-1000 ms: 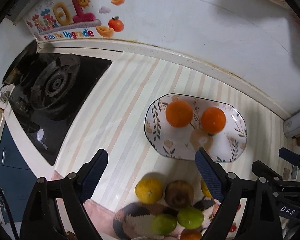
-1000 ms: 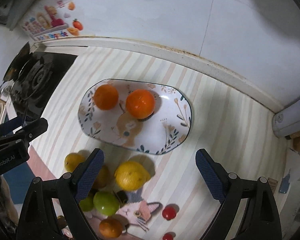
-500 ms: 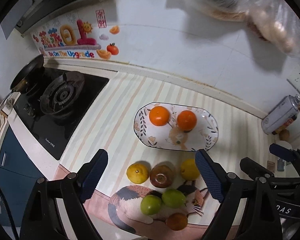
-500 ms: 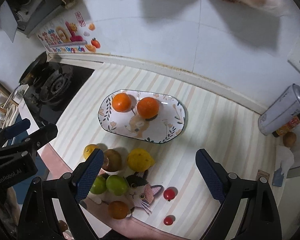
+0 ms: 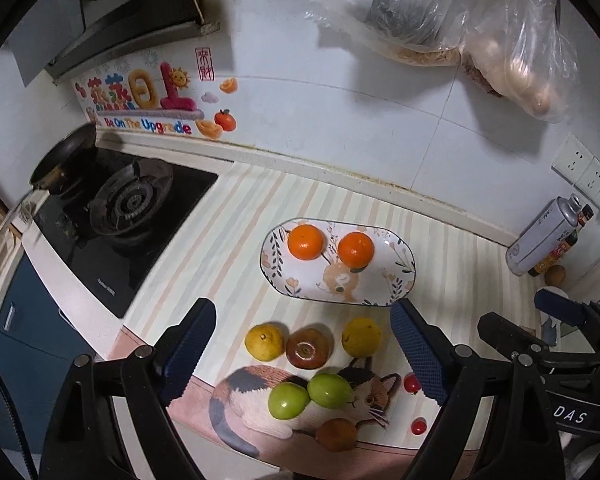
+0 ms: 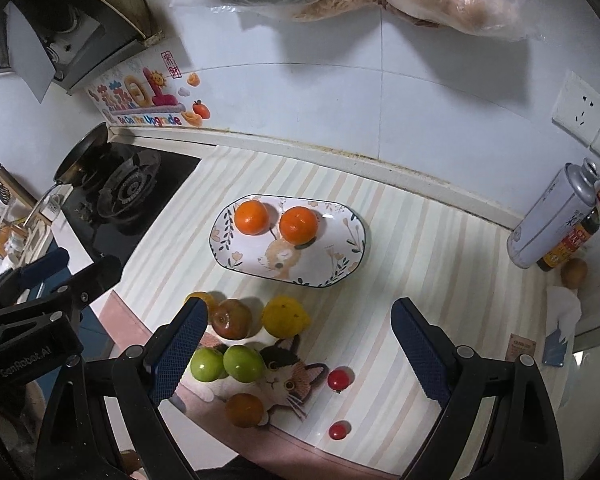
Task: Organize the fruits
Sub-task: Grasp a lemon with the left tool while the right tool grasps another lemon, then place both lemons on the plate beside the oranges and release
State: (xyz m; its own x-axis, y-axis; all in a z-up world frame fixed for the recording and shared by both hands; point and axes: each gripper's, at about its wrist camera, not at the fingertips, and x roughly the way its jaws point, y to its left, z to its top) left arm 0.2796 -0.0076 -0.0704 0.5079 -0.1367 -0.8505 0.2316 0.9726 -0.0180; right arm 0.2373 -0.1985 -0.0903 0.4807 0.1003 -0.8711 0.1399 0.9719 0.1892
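while both tools hang above the striped counter [image 5: 236,240], the left gripper [image 5: 304,344] has its jaws spread wide with nothing between them, touching nothing. right gripper [image 6: 296,340] is the same: wide apart, empty, clear of the fruit below.

oval floral plate [image 6: 340,256] sits mid-counter and holds two oranges [image 6: 252,218] side by side on its far half; the rest of the plate is bare.

cat-shaped mat [image 5: 256,404] lies at the near counter edge. on it: two green fruits [image 5: 328,390] touching each other, one small orange fruit [image 5: 336,434] nearer the edge. just beyond the mat, in a row between mat and plate: yellow citrus [image 5: 265,341], brown-red apple [image 5: 309,348], lemon [image 5: 361,337]. two cherry tomatoes [image 6: 338,379] are right of the mat, apart from each other.

gas hob [image 5: 116,216] is off to the left, metal can [image 6: 552,220] and bottle far right. path from the fruit to the plate is unobstructed.
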